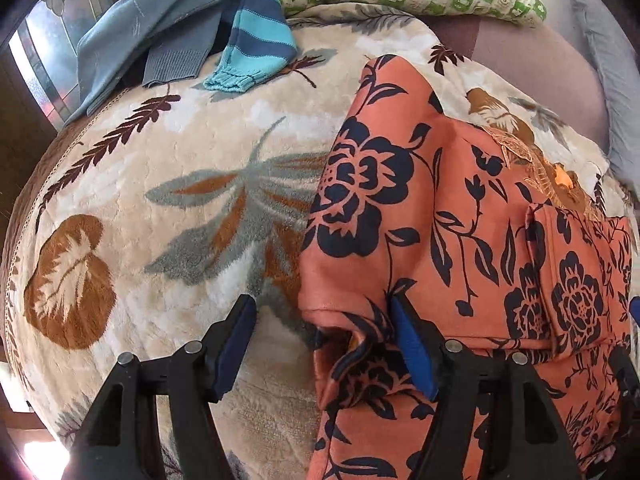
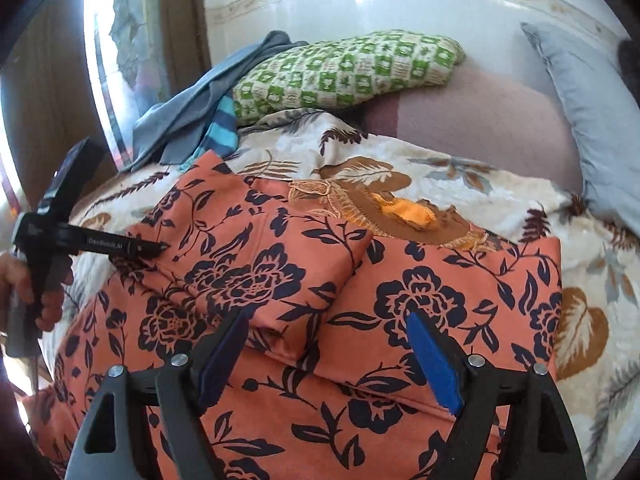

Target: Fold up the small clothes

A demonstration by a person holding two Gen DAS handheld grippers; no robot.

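An orange garment with dark blue flowers [image 1: 460,220] lies spread on a cream blanket with a leaf pattern [image 1: 180,200]. One sleeve is folded in over the body [image 2: 260,264]. My left gripper [image 1: 324,340] stands open at the garment's left edge. A hem corner lies between its blue pads, and neither pad presses it. The right wrist view shows the left gripper [image 2: 158,246] side-on in a hand [image 2: 40,292], its tip over the garment's left part. My right gripper [image 2: 328,356] is open wide above the middle of the garment [image 2: 400,300], holding nothing.
A blue-grey garment [image 1: 160,28] and a turquoise striped one [image 1: 256,48] lie heaped at the blanket's far left. Behind them are a green checked pillow [image 2: 344,68], a mauve sheet [image 2: 480,120] and a grey pillow [image 2: 592,120]. The wall is beyond.
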